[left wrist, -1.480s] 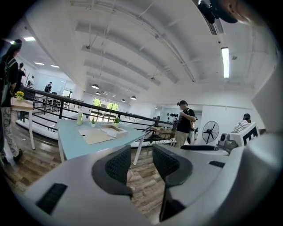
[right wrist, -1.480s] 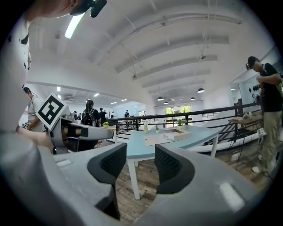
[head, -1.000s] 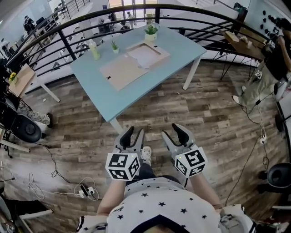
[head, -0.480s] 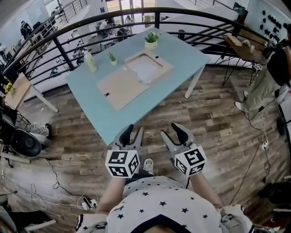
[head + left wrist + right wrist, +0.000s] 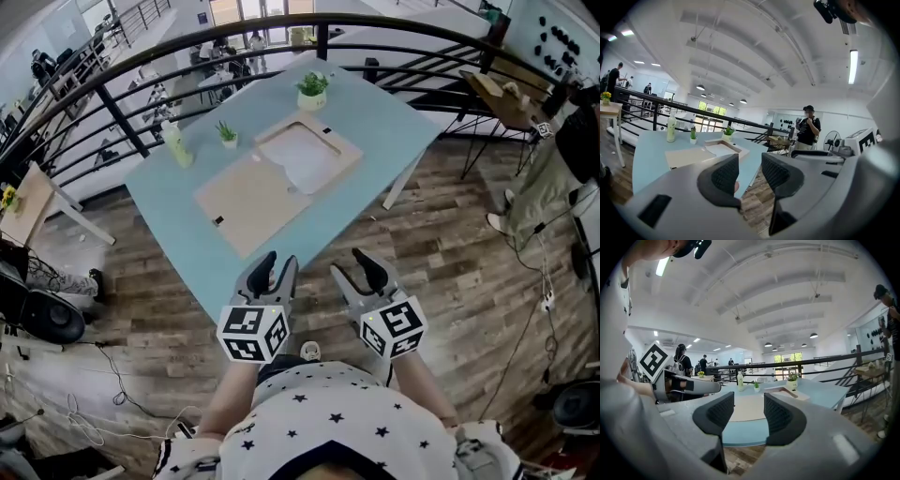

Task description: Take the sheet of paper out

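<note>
Now, step: approach, I judge; neither gripper is at the table [image 5: 384, 98] yet.
Left gripper [image 5: 278, 266]: jaws apart, nothing between them.
Right gripper [image 5: 353, 266]: jaws apart too, empty, just beside the left one.
Paper [image 5: 302, 156]: white sheet lying in the shallow tray [image 5: 349, 147] on the table, with the flat lid [image 5: 248, 195] open beside it.
Progress: paper untouched, so the task is at its start.
Next move: bring one gripper over the tray and catch a free edge; a thin sheet lying flat may be hard to pinch.
</note>
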### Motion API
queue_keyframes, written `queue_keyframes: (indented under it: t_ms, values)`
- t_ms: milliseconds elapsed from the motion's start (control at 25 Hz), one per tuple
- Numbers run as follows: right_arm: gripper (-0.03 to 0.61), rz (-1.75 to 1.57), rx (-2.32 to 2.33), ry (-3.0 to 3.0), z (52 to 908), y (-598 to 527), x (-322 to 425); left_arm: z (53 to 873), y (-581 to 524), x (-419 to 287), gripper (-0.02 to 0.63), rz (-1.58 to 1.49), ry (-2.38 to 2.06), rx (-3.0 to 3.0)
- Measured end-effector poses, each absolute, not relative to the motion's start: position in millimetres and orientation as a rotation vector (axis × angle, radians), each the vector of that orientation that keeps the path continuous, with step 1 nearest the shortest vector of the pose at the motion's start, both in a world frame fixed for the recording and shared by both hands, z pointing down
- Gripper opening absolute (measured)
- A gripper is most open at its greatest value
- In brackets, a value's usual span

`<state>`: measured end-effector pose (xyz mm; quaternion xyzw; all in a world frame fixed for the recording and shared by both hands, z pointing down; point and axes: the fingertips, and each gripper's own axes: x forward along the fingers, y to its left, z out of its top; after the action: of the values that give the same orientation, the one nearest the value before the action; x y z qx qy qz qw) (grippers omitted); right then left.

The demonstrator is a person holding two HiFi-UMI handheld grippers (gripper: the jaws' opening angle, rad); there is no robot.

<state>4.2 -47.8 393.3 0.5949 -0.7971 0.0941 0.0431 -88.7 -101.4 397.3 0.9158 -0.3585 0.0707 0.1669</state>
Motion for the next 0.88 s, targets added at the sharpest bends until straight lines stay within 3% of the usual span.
queue_keyframes:
  t_ms: [880]
  values:
    - [0.183, 0.323, 1.767, -2.454, 408, -148, 27, 426, -208, -66, 0.146, 0.214, -1.075, 2.523]
